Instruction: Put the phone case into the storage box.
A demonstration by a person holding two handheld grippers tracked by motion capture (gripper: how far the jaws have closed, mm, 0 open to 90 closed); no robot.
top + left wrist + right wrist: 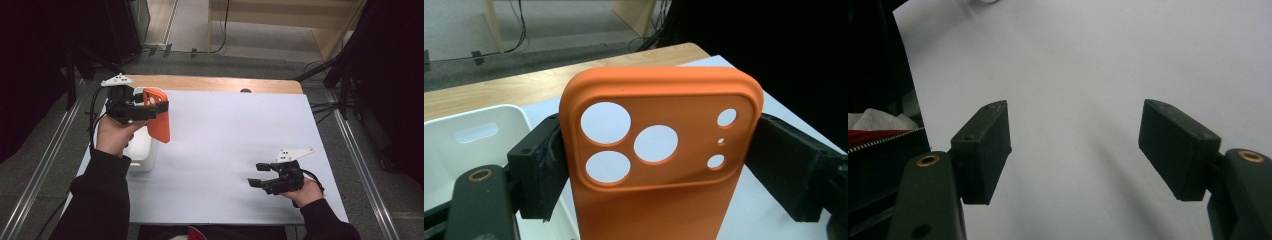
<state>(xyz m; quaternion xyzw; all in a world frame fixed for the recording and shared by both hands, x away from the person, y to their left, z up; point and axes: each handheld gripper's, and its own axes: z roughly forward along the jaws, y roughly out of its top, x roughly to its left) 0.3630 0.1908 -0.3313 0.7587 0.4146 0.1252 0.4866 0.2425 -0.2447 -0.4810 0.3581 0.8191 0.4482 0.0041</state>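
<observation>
Jaws of the left gripper (150, 107) clamp the orange phone case (157, 117) by its edges, lifted above the white bin (141, 152); the right gripper (257, 175) rests wide apart over the desk (225, 150). Carrying seems underway; next likely needs a steady placement.

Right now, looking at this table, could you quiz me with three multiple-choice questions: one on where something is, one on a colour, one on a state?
1. Where is the white bin?
A. left side of the table
B. right side
C. on the floor

2. What colour is the phone case?
A. blue
B. orange
C. green

3. How are the right tongs?
A. shut on a cup
B. open, holding nothing
C. shut on the case

Answers:
A, it sits under the left tongs in the high view.
B, plainly orange.
B, bare white table shows between the jaws.
</observation>
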